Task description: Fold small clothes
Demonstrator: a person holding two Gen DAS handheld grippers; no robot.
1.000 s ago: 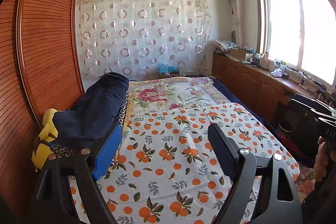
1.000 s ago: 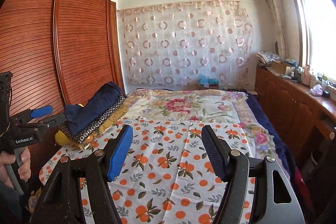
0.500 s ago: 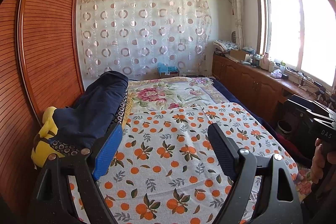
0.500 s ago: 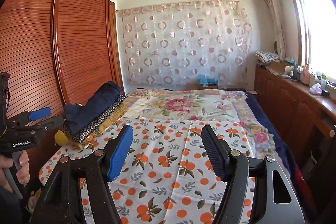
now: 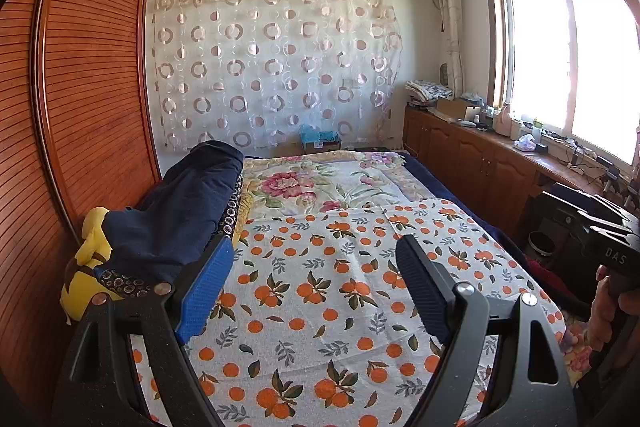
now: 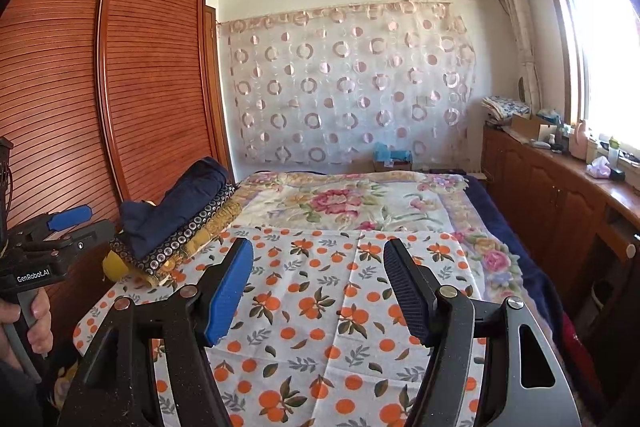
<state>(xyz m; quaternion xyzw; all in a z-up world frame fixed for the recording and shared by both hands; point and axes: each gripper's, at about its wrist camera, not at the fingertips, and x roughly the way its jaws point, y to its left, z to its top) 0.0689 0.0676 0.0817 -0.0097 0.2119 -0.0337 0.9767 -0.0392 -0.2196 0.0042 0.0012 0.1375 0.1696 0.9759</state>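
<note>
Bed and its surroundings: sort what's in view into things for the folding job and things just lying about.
For the job:
orange-print cloth, spread flat
pile of folded clothes by the wardrobe
left hand-held gripper and right hand-held gripper, both open and empty

Lying about:
floral blanket
blue item beyond the bed
clutter on the sideboard

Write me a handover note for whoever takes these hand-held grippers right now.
Left hand-held gripper: open, empty, above the orange-print cloth.
Right hand-held gripper: open, empty, above the same cloth.
The cloth lies spread flat on the bed, creased, not folded.
The pile of clothes, navy piece on top, sits at the bed's left edge by the wardrobe.
Done: nothing visibly folded on the spread cloth.
Left: probably grip the cloth's edges, fold it, then take the next piece.
</note>
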